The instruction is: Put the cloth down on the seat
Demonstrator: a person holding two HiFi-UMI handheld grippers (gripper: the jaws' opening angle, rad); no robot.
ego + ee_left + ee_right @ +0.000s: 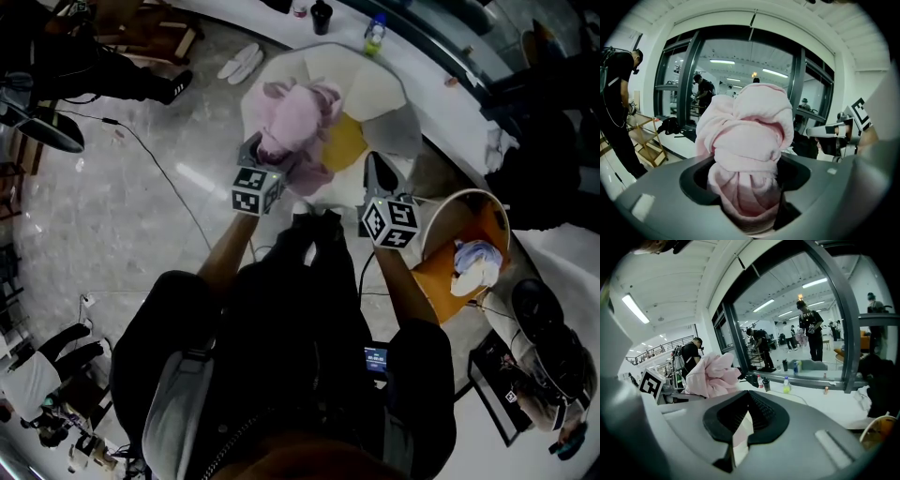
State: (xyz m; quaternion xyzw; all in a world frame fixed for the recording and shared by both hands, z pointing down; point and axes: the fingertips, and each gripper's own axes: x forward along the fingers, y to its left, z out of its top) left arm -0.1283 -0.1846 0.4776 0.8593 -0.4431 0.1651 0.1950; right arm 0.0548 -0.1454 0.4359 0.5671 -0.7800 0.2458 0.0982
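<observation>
Cloth (292,120) is pink, bunched into a wad, upper centre of the head view. It sits over the seat (377,92), a white chair with a yellow pad (345,143). From above I can't tell whether the wad is resting on the seat or held just off it.

Your left gripper (265,157) is at the wad's lower left edge. Its fingers are clamped on the cloth and stand wide because of the bulk. In the left gripper view the wad fills the gap between them and piles up across the centre of the frame.

Your right gripper (380,172) is just right of the cloth, at the seat's lower right edge, and isn't touching the cloth. Its fingers are drawn together with only a thin slit between them and nothing clamped. In the right gripper view the cloth shows at mid left, well clear of those fingers.

Around it in the head view:
- An orange tub (439,274) with a pale rim sits at right centre, with a white-blue bundle (473,264) inside.
- A white table (448,111) curves along the upper right.
- A green bottle (375,36) and a black cup (322,16) stand on it at top centre.
- White slippers (241,61) lie on the floor at upper left.
</observation>
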